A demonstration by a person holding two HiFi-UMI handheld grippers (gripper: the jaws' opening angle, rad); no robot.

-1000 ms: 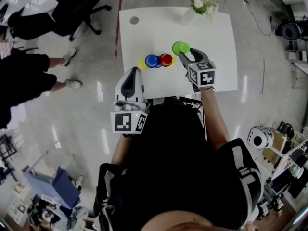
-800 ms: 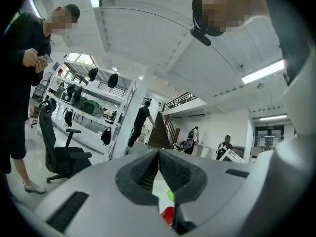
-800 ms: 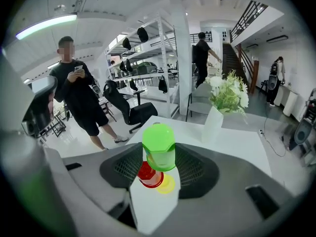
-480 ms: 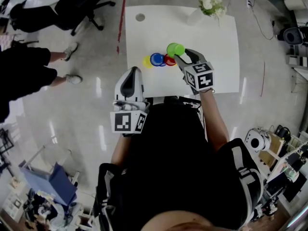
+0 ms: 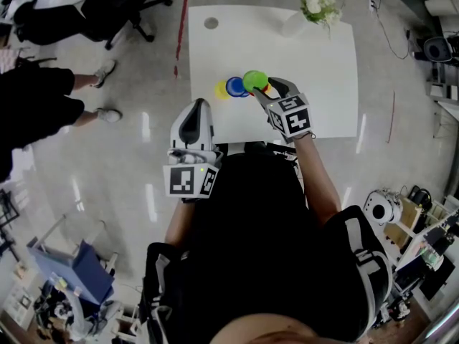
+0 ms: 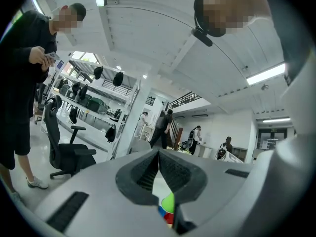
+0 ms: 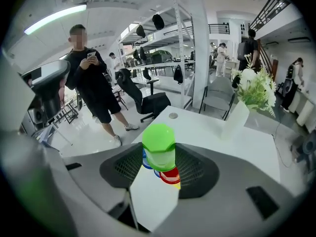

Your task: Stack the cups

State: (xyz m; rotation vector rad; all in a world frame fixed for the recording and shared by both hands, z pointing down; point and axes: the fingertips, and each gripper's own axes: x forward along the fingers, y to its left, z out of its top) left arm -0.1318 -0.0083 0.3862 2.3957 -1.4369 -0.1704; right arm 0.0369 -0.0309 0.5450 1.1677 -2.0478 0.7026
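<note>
My right gripper (image 5: 259,89) is shut on a green cup (image 5: 254,80), held above the white table (image 5: 323,84) right over the red cup (image 5: 266,88), which it mostly hides. In the right gripper view the green cup (image 7: 159,146) sits between the pads, with the red cup (image 7: 170,176) just beneath and the blue cup (image 7: 146,163) behind it. The blue cup (image 5: 234,86) and a yellow cup (image 5: 221,90) stand to the left in a row. My left gripper (image 5: 194,124) hangs shut and empty off the table's near edge, left of the cups.
A vase of white flowers (image 5: 315,7) stands at the table's far right corner, and a grey round disc (image 5: 211,23) lies at the far left. On the floor to the left are a person (image 5: 43,113) and a black office chair (image 5: 122,6).
My right gripper has carried the green cup leftward, from right of the red cup to over it. The left gripper has stayed put.
</note>
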